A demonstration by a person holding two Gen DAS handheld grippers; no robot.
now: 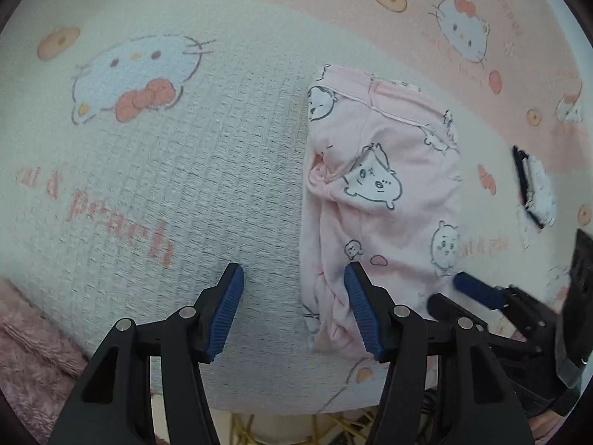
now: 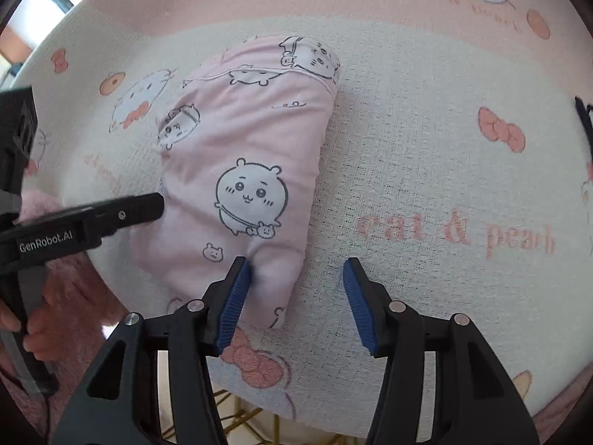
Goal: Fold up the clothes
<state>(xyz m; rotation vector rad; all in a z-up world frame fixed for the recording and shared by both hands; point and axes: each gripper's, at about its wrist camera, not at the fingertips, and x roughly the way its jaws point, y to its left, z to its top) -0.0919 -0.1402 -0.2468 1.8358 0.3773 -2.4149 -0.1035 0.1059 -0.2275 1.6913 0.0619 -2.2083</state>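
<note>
**Folded pink garment between two spread tools**

Broadly, a round surface (image 1: 155,170) covered with a waffle-textured cream and pink cloth fills both views; the cloth carries cartoon cat faces, bows, peaches and the words "cat & peach".

On it lies the pink garment (image 2: 252,170), printed with small white cartoon animals and folded into a long, narrow bundle. One end reaches toward the near edge of the surface, the other shows a seam and a rolled corner farther away. In the left wrist view the same garment (image 1: 378,193) sits right of centre, creased along its left side.

Next in size, the left tool (image 1: 292,307) has its blue-padded fingers spread wide, one over bare cloth and the other over the near end of the garment, gripping nothing. The right tool (image 2: 296,296) is likewise spread: its left pad touches the bundle's near end, its right pad stands over bare cloth.

A hand (image 2: 33,330) at the left edge holds the left tool's handle, beside a fuzzy pink sleeve (image 2: 74,296).

A small dark and white object (image 1: 533,189) lies at the far right edge; what it is cannot be told.
</note>
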